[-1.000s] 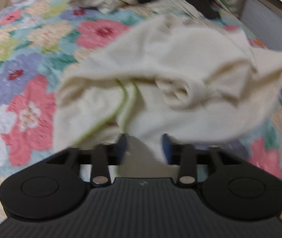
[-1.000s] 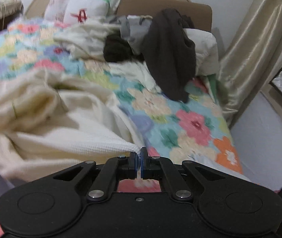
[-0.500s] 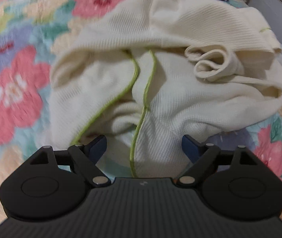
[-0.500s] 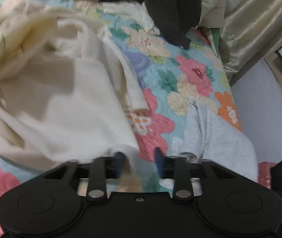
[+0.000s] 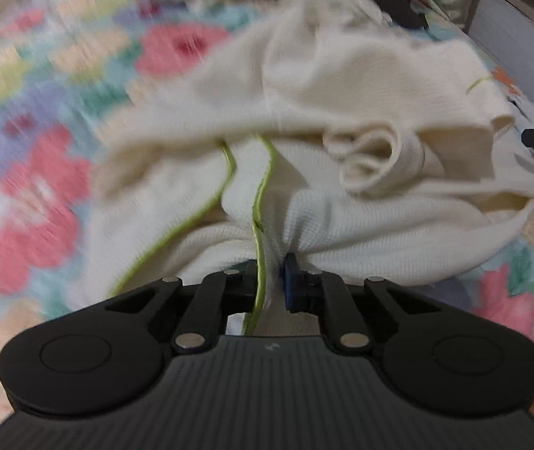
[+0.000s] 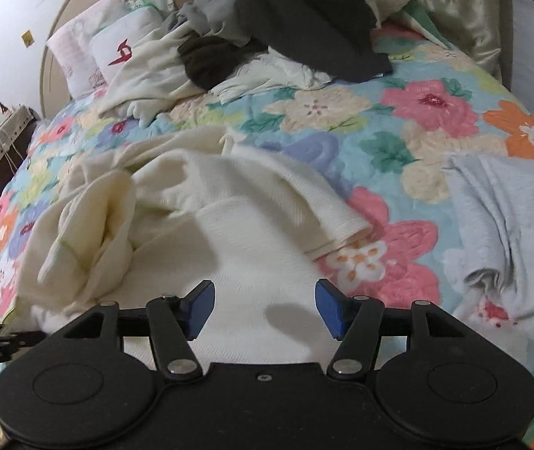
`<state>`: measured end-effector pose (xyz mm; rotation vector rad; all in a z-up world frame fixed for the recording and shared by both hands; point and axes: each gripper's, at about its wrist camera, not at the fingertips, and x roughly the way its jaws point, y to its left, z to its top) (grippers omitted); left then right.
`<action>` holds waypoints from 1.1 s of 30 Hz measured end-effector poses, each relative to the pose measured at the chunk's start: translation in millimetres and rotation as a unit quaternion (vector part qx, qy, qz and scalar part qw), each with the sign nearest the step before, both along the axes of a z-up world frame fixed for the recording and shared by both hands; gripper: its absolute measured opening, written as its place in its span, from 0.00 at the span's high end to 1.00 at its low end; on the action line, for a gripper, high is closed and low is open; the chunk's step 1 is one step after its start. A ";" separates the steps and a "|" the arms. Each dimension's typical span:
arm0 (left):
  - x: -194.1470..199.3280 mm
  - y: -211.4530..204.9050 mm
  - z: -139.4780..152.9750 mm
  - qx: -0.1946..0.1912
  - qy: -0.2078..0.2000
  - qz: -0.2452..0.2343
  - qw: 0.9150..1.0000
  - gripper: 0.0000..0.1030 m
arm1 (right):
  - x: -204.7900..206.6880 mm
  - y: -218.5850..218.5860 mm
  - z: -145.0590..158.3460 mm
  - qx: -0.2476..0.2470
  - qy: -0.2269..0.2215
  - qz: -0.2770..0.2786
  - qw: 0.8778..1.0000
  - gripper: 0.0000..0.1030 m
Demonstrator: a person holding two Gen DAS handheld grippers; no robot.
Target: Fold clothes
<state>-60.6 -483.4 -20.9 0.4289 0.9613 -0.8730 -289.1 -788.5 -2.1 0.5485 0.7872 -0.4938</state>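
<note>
Two tools are in my hands, one for each, both pointing down at a bed covered by a flowered quilt [image 6: 409, 120]. My left tool [image 5: 270, 281] is closing its jaws on a bunched fold of the cream waffle-knit garment [image 5: 342, 86], right where a lime-green trimmed edge [image 5: 261, 202] runs in between them; the cloth is pinched and pulled taut at the tips. Ahead of this tool the garment lies crumpled, with a rolled cuff [image 5: 372, 157] ahead and to the right. The view here is blurred, so finer detail is lost. Far to the right of this tool, one blue-tipped finger of my other tool pokes into sight.

My right tool [image 6: 265, 309] is released, its jaws opening wide with blue pads [image 6: 201, 307] apart; the cream garment lies flat directly beneath and between them, not gripped. Ahead and left of this tool the cloth is heaped; ahead and right a sleeve end rests on the quilt. Further right lies a pale grey garment [image 6: 510, 225]. Far ahead, near the pillows [image 6: 116, 48], sits a pile of dark and light clothes [image 6: 304, 18].
</note>
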 end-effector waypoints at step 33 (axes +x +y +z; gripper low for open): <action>43.9 122.3 45.4 0.065 -0.111 0.206 0.970 0.85 | -13.8 169.0 20.7 0.092 0.025 0.302 0.948 0.94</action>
